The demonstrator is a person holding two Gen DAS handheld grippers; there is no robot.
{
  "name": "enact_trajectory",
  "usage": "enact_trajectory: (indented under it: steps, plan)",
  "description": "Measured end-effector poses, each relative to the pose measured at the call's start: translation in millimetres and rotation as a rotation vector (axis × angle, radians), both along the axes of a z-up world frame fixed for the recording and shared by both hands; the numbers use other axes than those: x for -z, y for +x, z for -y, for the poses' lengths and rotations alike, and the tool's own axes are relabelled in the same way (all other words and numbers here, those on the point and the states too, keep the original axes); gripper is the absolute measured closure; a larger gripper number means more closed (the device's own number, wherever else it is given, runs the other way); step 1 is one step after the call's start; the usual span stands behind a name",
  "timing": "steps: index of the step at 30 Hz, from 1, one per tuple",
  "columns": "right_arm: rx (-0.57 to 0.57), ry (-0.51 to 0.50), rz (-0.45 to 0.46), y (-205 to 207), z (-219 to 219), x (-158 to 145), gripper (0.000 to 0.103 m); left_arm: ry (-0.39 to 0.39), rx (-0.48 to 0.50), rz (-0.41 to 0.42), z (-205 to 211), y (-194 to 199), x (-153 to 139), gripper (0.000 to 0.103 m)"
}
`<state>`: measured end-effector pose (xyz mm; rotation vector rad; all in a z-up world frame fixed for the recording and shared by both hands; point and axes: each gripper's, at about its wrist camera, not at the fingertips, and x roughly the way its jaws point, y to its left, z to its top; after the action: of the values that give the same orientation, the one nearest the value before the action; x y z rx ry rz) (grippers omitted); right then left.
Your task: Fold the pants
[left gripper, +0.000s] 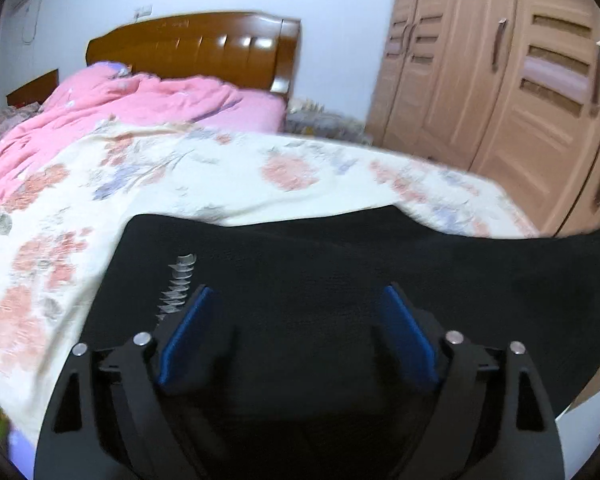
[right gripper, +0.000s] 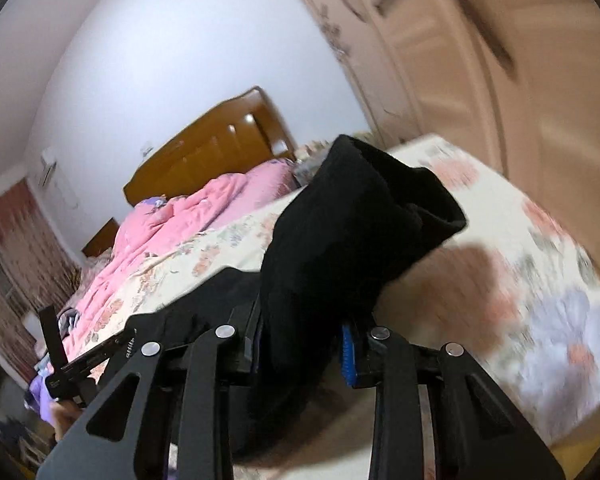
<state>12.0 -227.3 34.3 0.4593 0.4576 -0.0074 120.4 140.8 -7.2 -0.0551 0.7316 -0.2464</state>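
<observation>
1. While the right gripper (right gripper: 300, 344) clamps a bunched fold of the black pants (left gripper: 340, 280), the cloth stands up in a hump above its jaws and hangs past them, lifted off the bed (left gripper: 204, 184).
2. Rest of the pants lies flat on the floral sheet near the bed's front edge; the far end trails right, out of the left view.
3. Left gripper (left gripper: 296, 340) hovers over the flat part, jaws wide, blue pads (left gripper: 184, 340) clear of the cloth. Nothing between them is pinched.
4. Right view shows the left tool (right gripper: 80, 364) low at the left edge, beside the pants' near border.
5. Step, as I judge it: mid-fold. One end is picked up and is to be carried over the flat part; the other side has no hold.
6. Progress: early to middle. No finished crease shows; much of the garment is one dark sheet, layers hard to tell apart.
7. Next move likely calls for the left jaws to drop onto an edge or corner and close, so both ends travel together, or to pin the flat part while the right lays its end over.
8. Risk: the right hold is a wad, not a clean edge, so the fold may land skewed or bunched.
9. Background: pink quilt (left gripper: 140, 100), wooden headboard (left gripper: 196, 44), wardrobe (left gripper: 500, 80). Both views are motion-blurred.
</observation>
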Motion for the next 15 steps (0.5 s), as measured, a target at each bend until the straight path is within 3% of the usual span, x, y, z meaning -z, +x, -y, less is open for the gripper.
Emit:
enact_trajectory:
  steps: [2,3,4,8,11,13,15]
  plan:
    - [-0.020,-0.047,0.011,11.5,-15.5,-7.9,0.073,0.122,0.026,-0.114,3.0,13.0,27.2,0.015]
    - [-0.039,-0.069,0.017,17.3,-25.5,-11.5,0.073,0.203,0.020,-0.126,7.6,14.7,40.5,0.012]
    - [-0.057,-0.088,0.020,23.6,-36.2,-14.8,0.073,0.194,0.019,-0.061,5.2,8.7,43.5,0.008]
    - [-0.161,-0.211,0.041,46.0,-89.9,-28.4,0.073,0.090,0.002,-0.046,-12.0,-1.4,32.0,0.008]
    - [-0.281,-0.343,0.084,55.9,-151.2,-35.4,0.073,-0.062,-0.069,0.022,-46.9,-24.4,12.8,0.005]
    - [-0.392,-0.461,0.104,64.9,-206.1,-30.1,0.074,-0.113,-0.149,0.026,-75.8,-34.1,8.8,0.005]
    - [-0.512,-0.579,0.063,72.6,-258.6,-11.3,0.074,-0.138,-0.209,0.019,-100.3,-40.0,6.8,0.005]
